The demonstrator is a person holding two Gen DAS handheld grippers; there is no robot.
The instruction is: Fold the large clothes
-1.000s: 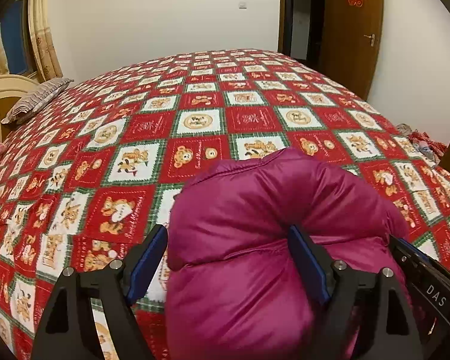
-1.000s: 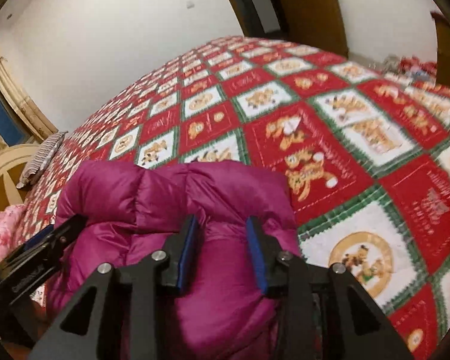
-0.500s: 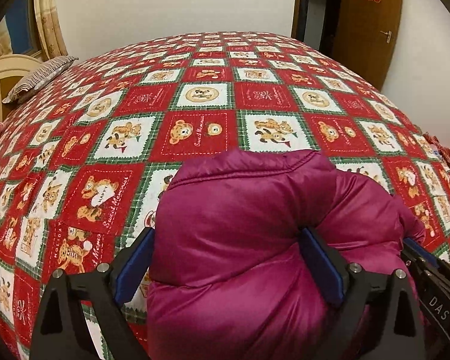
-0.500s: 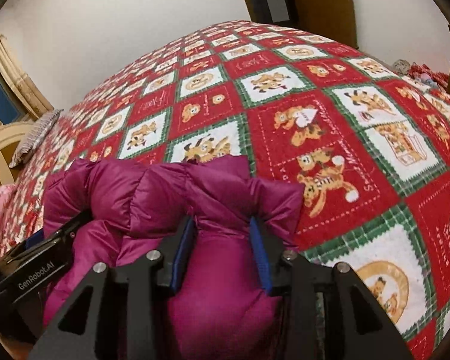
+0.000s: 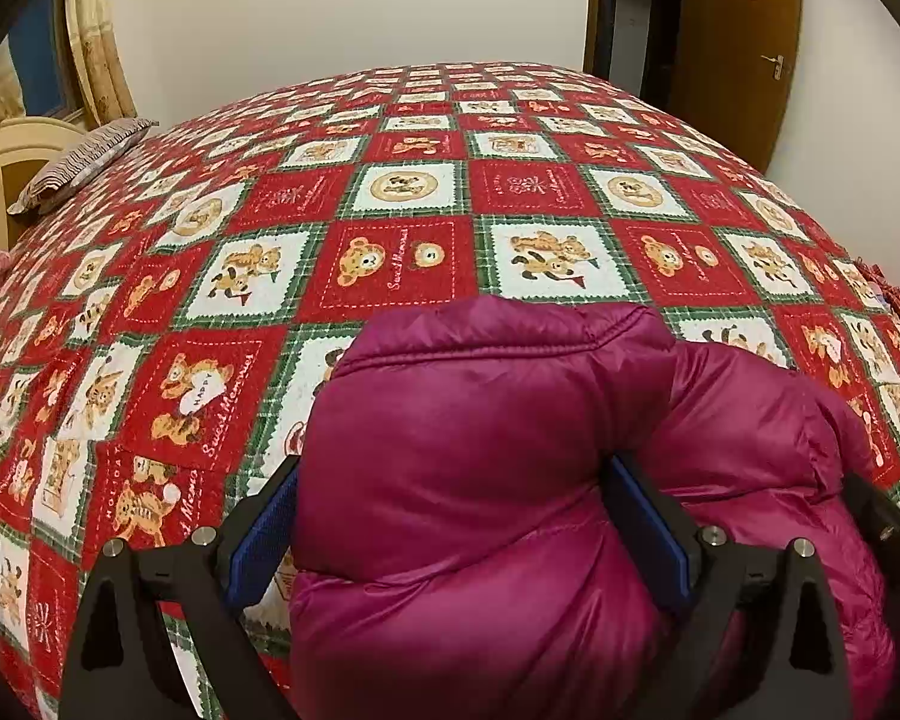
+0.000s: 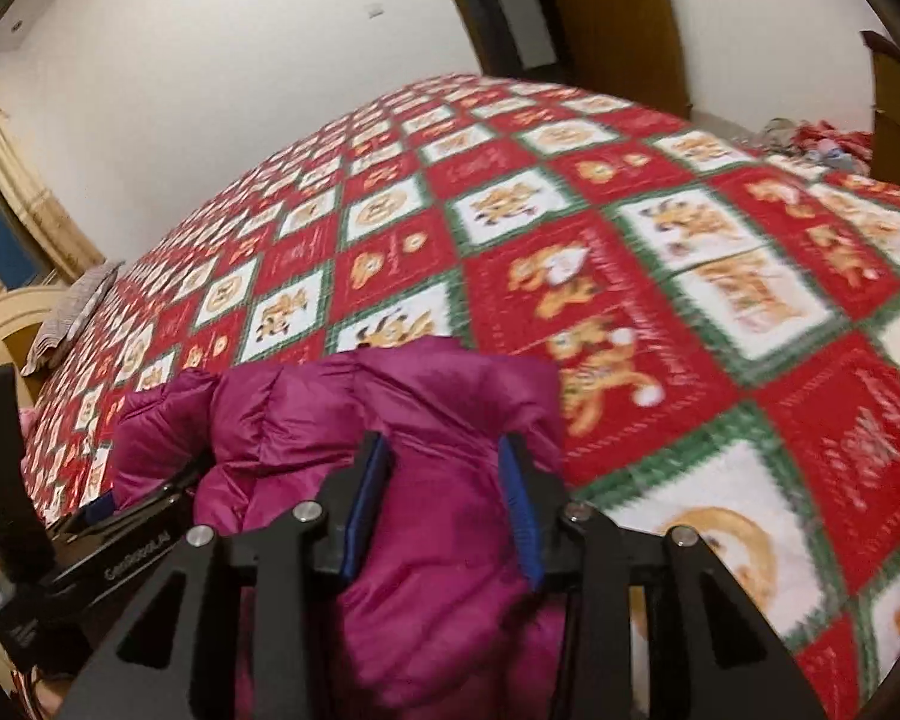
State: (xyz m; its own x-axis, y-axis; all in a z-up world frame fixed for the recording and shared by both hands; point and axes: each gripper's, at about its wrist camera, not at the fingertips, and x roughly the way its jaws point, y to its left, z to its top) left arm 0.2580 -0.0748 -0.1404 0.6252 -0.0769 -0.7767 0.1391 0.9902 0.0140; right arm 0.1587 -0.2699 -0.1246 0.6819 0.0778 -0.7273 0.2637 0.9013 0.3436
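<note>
Jacket (image 5: 480, 480) bulges between both downward-tilted grippers' fingers (image 6: 363, 510).

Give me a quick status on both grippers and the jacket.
Left gripper wide, straddling magenta puffer jacket. Right gripper closing on its fold. Bedspread ahead, nothing in the way.

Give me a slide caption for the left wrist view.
Left gripper open wide around a magenta puffer jacket lying on a red teddy-bear quilt.

The jacket (image 5: 480, 480) sits on the bed (image 5: 414, 252), near edge; pillow (image 5: 84, 162) far left, door (image 5: 744, 48) beyond.
</note>
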